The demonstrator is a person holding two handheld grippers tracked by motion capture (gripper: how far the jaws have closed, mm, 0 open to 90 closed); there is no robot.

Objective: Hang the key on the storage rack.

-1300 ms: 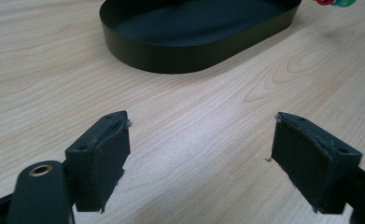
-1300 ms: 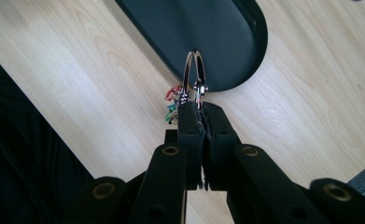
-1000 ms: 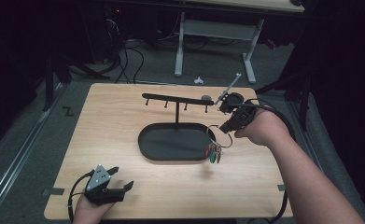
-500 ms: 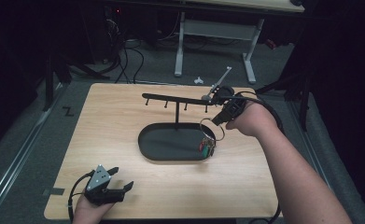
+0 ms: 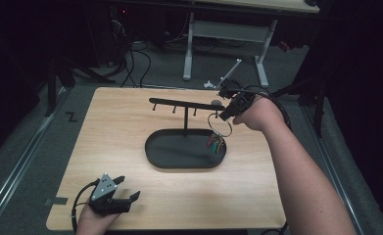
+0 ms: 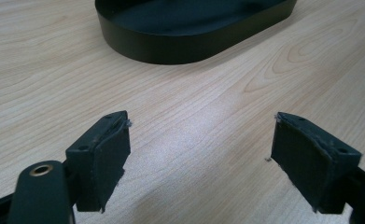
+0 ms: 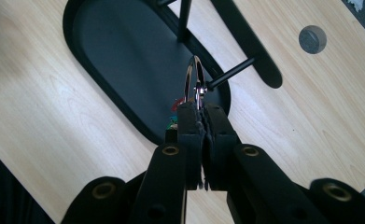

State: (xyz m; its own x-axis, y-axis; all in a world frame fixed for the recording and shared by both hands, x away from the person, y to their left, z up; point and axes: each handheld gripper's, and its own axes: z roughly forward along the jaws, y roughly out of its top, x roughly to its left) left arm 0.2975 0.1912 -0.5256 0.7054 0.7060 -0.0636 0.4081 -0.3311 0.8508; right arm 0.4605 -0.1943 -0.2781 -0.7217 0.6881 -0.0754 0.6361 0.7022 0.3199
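Note:
A black stand has an oval tray (image 5: 151, 152) and a post carrying a horizontal bar (image 5: 179, 103) with short pegs. My right gripper (image 5: 227, 113) is shut on a silver key ring (image 5: 220, 125), with coloured keys (image 5: 215, 143) dangling over the tray's right end. In the right gripper view the ring (image 7: 193, 74) stands edge-on above the closed jaws (image 7: 201, 111), right at the tip of a peg (image 7: 231, 74); whether the peg passes through it I cannot tell. My left gripper (image 5: 129, 187) rests open at the table's front left, with bare wood between its jaws (image 6: 201, 140).
The stand sits mid-table on a light wood top, and its tray wall (image 6: 171, 46) lies ahead of the left gripper. A round grey plug (image 7: 312, 39) is set in the tabletop beyond the bar. Cables and table legs (image 5: 188, 49) lie on the floor behind.
My right gripper has carried the key ring left and away from me, from beside the tray up to the bar's right-end peg. The left gripper has stayed put.

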